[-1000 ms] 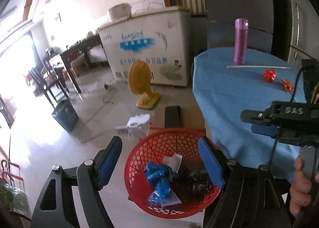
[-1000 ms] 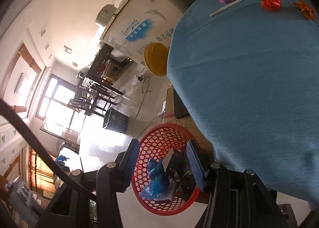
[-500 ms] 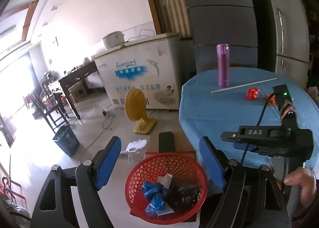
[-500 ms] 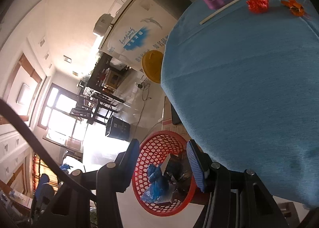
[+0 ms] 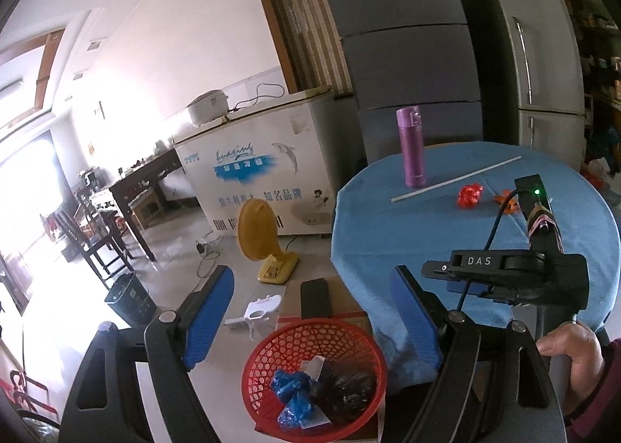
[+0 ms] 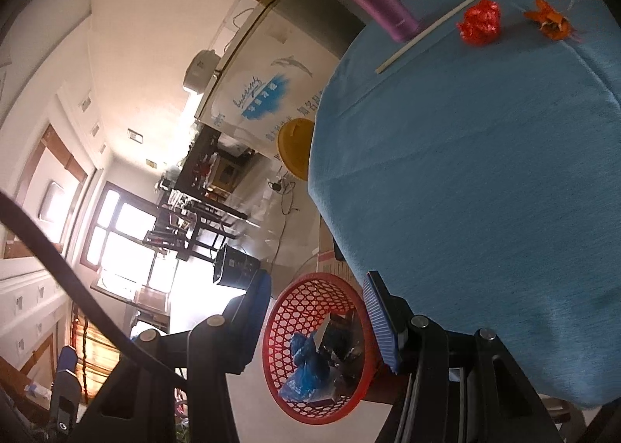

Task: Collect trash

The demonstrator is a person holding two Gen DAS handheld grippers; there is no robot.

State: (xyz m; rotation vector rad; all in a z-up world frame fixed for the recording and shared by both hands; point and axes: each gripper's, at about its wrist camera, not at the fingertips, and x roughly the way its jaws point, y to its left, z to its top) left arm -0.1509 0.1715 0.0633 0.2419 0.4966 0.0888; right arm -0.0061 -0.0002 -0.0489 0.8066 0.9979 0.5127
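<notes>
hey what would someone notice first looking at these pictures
Probably the red basket on the floor beside the blue-clothed round table, already holding blue and black trash bags. Next, the crumpled red wrapper and an orange scrap on the tabletop, near an upright purple flask.

Purple flask (image 5: 410,146) upright on blue-clothed table (image 5: 388,225), white chest freezer (image 5: 256,167), yellow fan (image 5: 259,234) on floor
</notes>
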